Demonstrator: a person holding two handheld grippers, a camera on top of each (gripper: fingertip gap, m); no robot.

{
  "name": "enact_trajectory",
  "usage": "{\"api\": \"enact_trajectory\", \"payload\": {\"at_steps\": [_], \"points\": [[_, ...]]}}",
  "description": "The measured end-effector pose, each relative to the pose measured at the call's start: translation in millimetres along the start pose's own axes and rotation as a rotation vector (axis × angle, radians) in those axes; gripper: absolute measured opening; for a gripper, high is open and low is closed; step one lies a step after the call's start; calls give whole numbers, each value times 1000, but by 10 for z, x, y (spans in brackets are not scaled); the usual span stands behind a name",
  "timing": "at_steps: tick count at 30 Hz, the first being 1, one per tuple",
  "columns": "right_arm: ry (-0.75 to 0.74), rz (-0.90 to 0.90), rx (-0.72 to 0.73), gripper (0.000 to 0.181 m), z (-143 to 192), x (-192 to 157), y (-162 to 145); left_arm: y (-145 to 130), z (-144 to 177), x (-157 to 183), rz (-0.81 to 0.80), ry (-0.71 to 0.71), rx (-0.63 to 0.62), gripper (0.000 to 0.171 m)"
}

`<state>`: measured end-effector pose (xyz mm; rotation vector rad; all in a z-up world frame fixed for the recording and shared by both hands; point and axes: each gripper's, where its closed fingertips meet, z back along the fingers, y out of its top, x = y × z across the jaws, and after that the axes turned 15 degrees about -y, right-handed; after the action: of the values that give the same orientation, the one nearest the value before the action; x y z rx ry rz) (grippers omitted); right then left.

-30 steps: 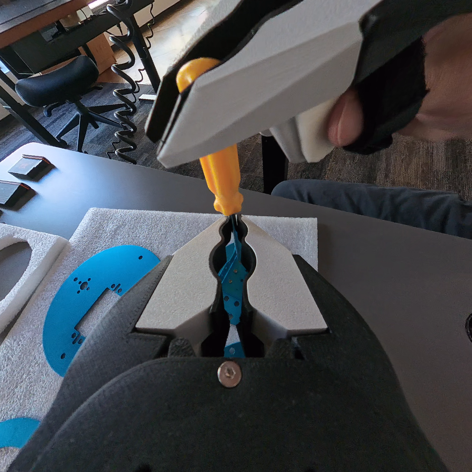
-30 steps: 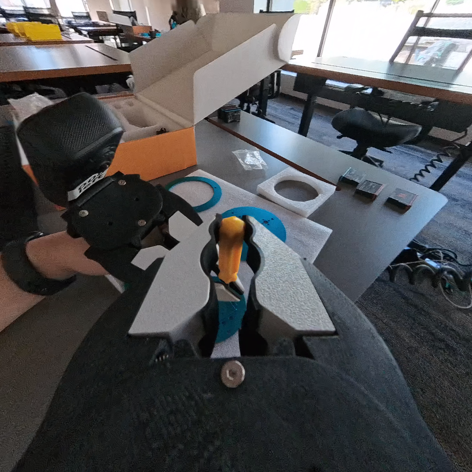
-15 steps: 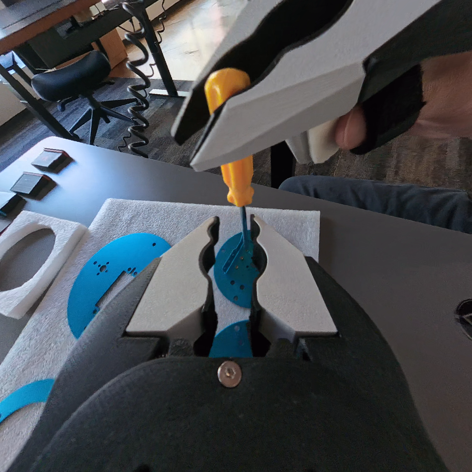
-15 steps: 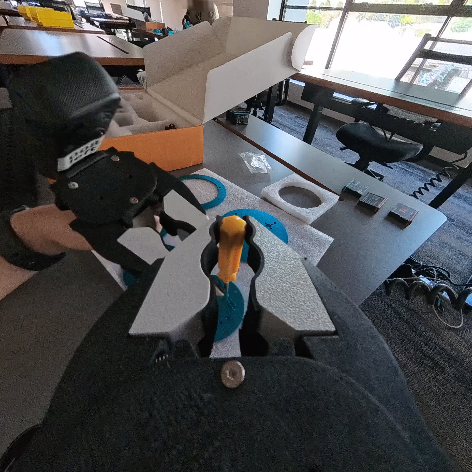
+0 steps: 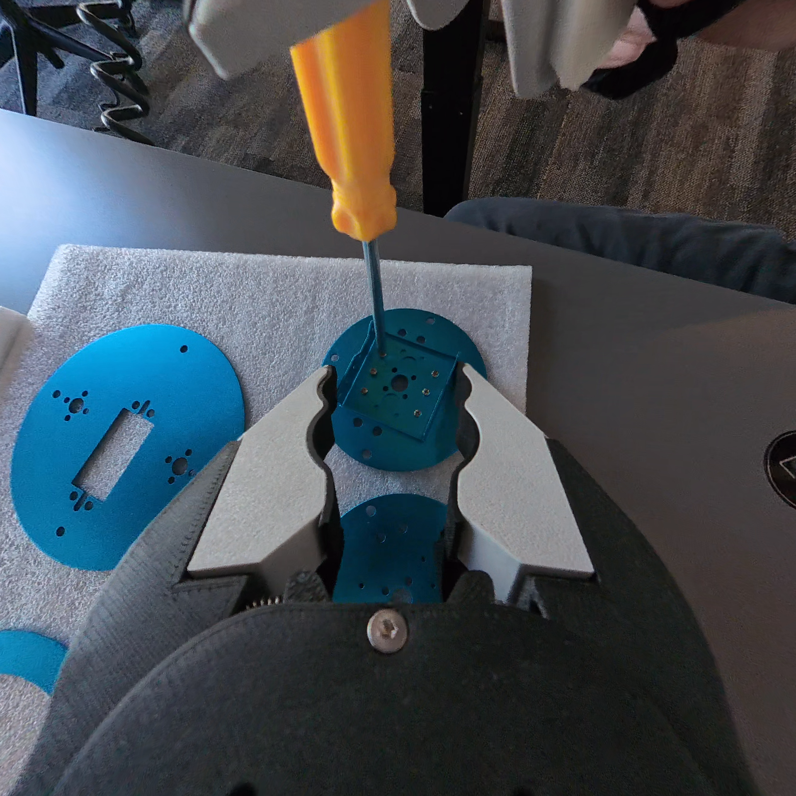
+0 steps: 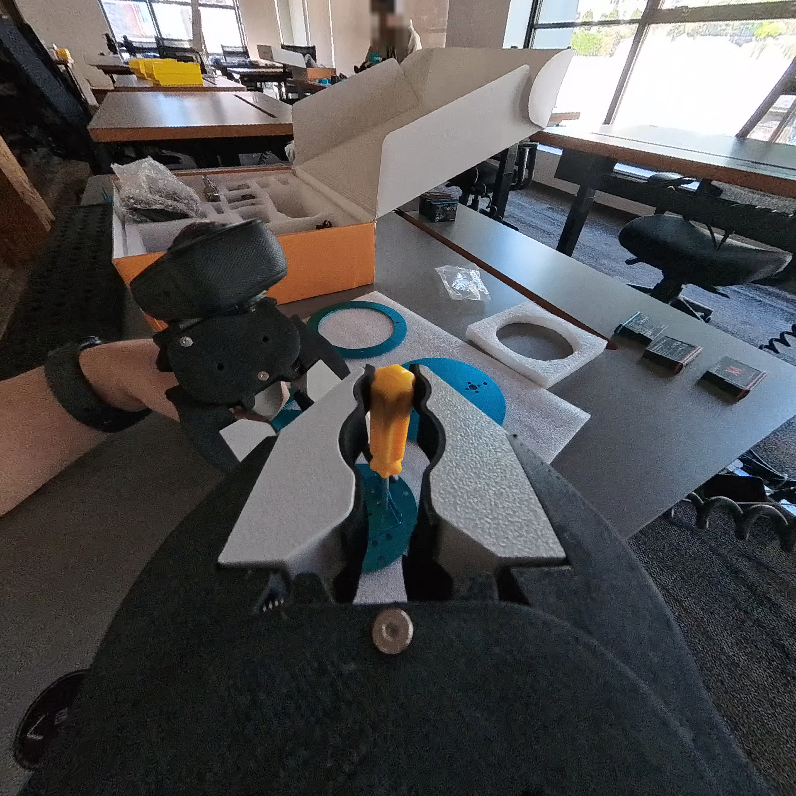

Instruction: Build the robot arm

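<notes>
1. screwdriver (image 6: 390,424), orange handle, clamped near its top between the narrowed jaws of the right gripper (image 6: 391,379); shaft points down, tip seated in a hole of the blue square bracket (image 5: 396,390).
2. bracket sits on top of a small blue round plate (image 5: 390,443), which lies on the white foam sheet (image 5: 215,297).
3. left gripper (image 5: 395,374): jaws wide, empty, tips either side of the bracket; contact with it cannot be told.
4. a second small blue disc (image 5: 390,547) lies on the foam between the left fingers, closer to the camera.
5. to one side on the same foam: large blue plate with a rectangular cutout (image 5: 125,439); edge of another blue part at the frame border (image 5: 26,654).
6. right wrist view, farther out: blue ring (image 6: 362,329) on the foam, then a white foam block with a round hole (image 6: 534,340) on the dark grey table (image 6: 646,430).
7. small clear plastic bag (image 6: 463,282) beyond the block; three small black boxes (image 6: 672,353) in a row near the table edge.
8. farthest: open orange carton with white lid (image 6: 327,258), foam insert inside.
</notes>
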<state>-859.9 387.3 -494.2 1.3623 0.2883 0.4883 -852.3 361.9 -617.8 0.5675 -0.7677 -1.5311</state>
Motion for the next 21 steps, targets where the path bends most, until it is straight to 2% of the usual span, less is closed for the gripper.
{"api": "enact_trajectory", "payload": {"at_steps": [7, 10, 15, 18, 20, 21], "points": [[25, -4, 10, 17, -24, -3, 25, -7, -1, 5, -1, -14, 21, 53], [26, -43, 117, 16, 82, 49, 282, -10, -3, 6, -2, -12, 18, 53], [99, -83, 98, 16, 178, 52, 450, 8, 12, 9, 18, -17, 31, 53], [157, -124, 107, 17, 163, 28, 503, 162, 159, 10, 52, -33, 140, 64], [170, -103, 82, 16, 73, 13, 446, 366, 399, 46, 53, -51, 289, 60], [177, -92, 66, 16, 25, -1, 406, 455, 533, 53, 47, -51, 364, 52]]}}
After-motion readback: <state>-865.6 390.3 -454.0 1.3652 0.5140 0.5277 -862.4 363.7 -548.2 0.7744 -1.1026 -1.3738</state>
